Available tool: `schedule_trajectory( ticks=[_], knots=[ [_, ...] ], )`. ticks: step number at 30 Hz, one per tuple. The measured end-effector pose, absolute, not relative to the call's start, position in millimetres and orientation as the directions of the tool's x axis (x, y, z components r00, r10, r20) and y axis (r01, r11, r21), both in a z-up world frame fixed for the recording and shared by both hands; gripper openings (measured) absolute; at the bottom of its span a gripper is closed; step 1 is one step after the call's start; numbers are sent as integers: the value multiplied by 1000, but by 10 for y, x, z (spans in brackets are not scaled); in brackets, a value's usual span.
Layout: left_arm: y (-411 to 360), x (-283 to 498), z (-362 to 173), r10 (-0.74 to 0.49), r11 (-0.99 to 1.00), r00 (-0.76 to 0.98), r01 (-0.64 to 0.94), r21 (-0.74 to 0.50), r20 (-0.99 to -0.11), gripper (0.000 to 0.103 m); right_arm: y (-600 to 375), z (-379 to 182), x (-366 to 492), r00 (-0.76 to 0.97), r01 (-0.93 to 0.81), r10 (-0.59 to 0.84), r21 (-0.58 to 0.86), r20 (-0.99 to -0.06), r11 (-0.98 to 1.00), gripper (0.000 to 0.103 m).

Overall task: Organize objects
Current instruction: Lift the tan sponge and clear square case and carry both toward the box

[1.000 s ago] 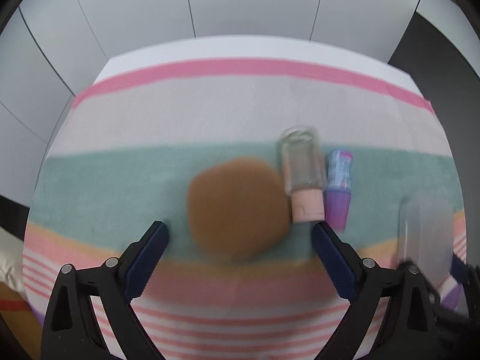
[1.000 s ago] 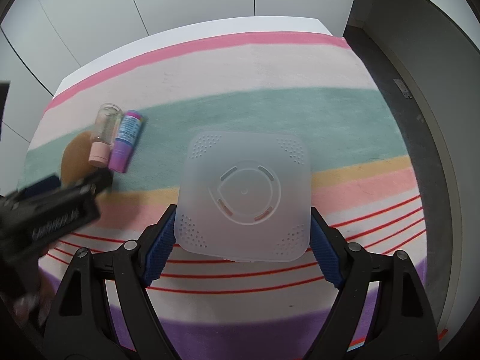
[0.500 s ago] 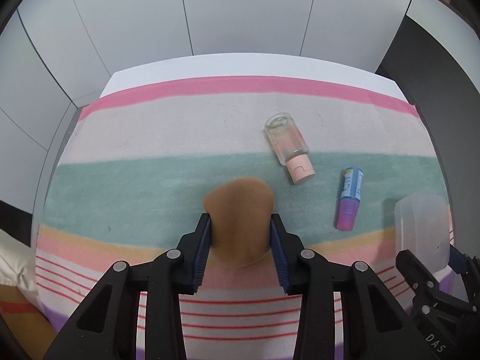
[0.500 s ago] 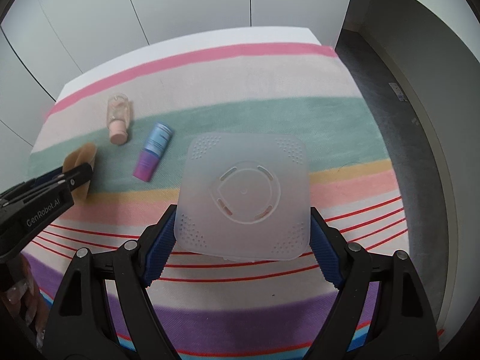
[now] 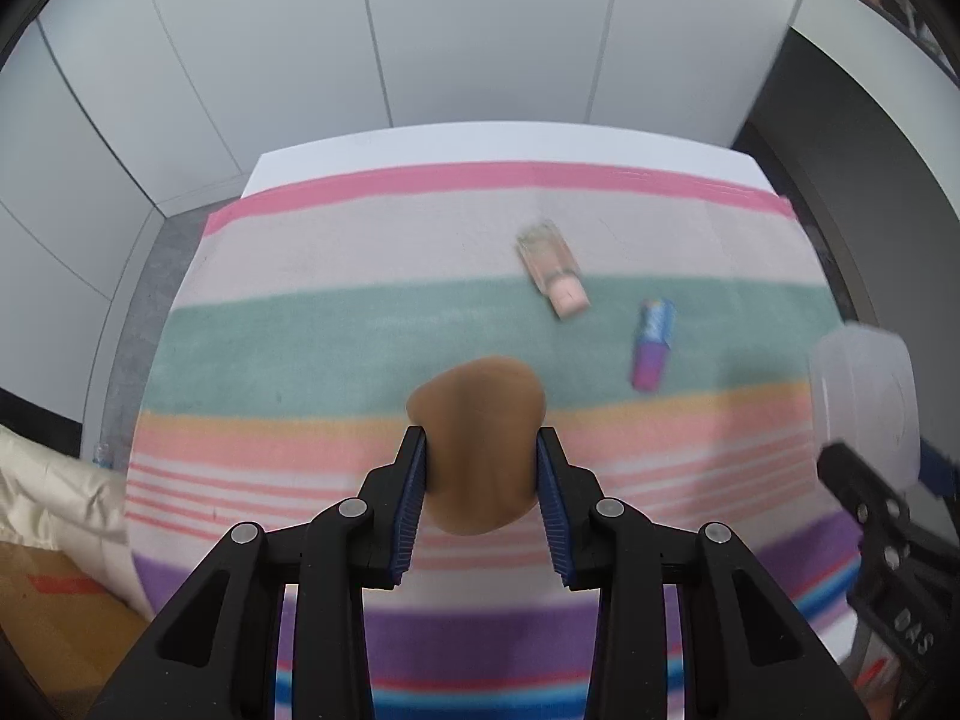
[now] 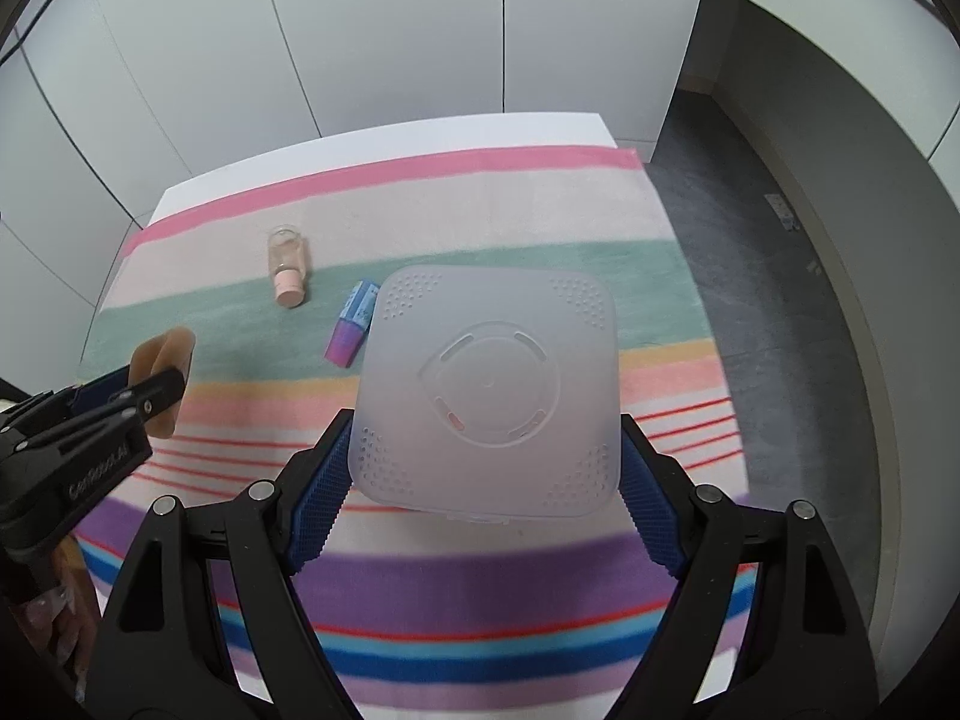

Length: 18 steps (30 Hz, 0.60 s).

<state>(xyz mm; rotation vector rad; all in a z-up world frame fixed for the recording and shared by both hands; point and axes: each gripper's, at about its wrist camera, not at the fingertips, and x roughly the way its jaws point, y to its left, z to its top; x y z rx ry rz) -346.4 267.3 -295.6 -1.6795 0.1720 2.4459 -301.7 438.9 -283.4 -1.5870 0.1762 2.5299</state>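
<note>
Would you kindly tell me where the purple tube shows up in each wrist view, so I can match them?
Left wrist: the purple tube lies right of centre on the green stripe, beyond the sponge.
Right wrist: the tube is left of centre, its edge hidden behind the container.
Shared landmark: the pink-capped bottle just past it.

The left wrist camera sits behind the left gripper [image 5: 480, 468], raised above the striped cloth [image 5: 336, 336] and tilted down toward the white wall panels [image 5: 480, 30] at 12 o'clock, with the right gripper [image 5: 888, 498] entering at 4 o'clock. The right wrist camera looks the same way from behind the right gripper [image 6: 486, 462], farther right, catching the left gripper [image 6: 150, 384] at 9 o'clock. Both views share the cloth, the clear bottle [image 5: 549, 264] [image 6: 287, 273] and the purple tube [image 5: 651, 345] [image 6: 351, 333].
</note>
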Motion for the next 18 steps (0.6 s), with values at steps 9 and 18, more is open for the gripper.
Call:
schedule_trajectory(
  ticks=[9,18],
  knots=[
    [2629,-2905,-2635,53,-965,-350,-260,43,-935,36,4401,-2551,-2473,-424,-176,69,7,-903,-984,84],
    [2637,-2350,-2228,73,-952,-365,-304,45,-928,36,4404,-2323,-1899,-435,-184,70,12,-898,-983,84]
  ],
)
